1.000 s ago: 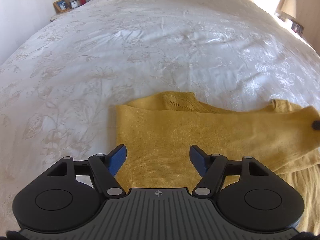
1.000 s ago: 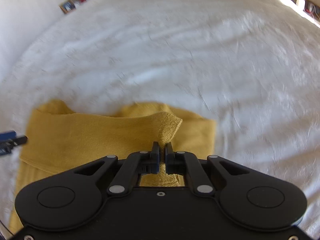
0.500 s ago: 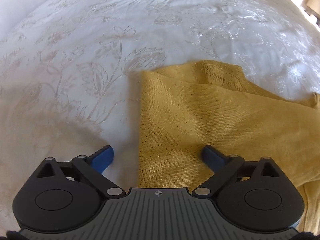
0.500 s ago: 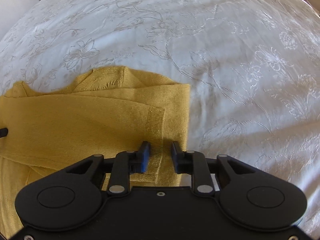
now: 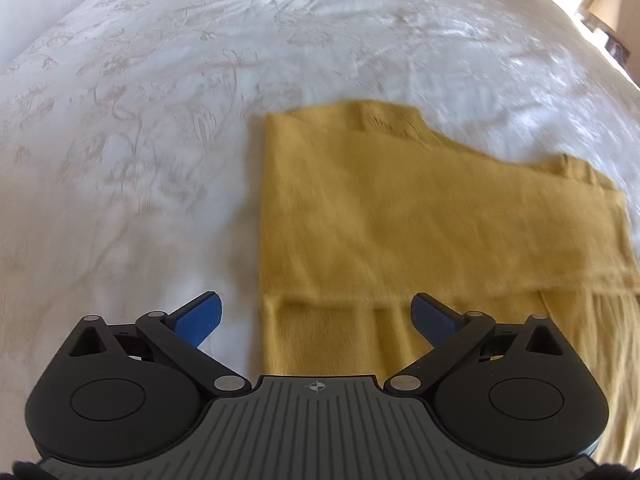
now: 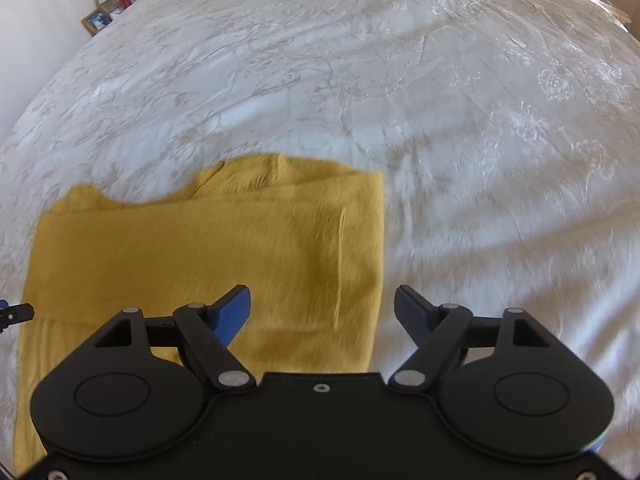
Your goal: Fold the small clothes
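Two framed photos [image 6: 103,16] beyond bedspread [image 6: 400,80], far from sweater [image 6: 200,248]

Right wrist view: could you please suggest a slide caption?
Open right claw hovers over the right edge of a partly folded yellow sweater on a white embroidered bedspread.

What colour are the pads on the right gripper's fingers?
Blue; the pads show best in the right wrist view, jaws open over the mustard-yellow sweater.

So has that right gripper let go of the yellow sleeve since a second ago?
Yes. The right gripper was shut on the sleeve cuff; now its jaws stand wide open and the cuff lies flat on the yellow sweater.
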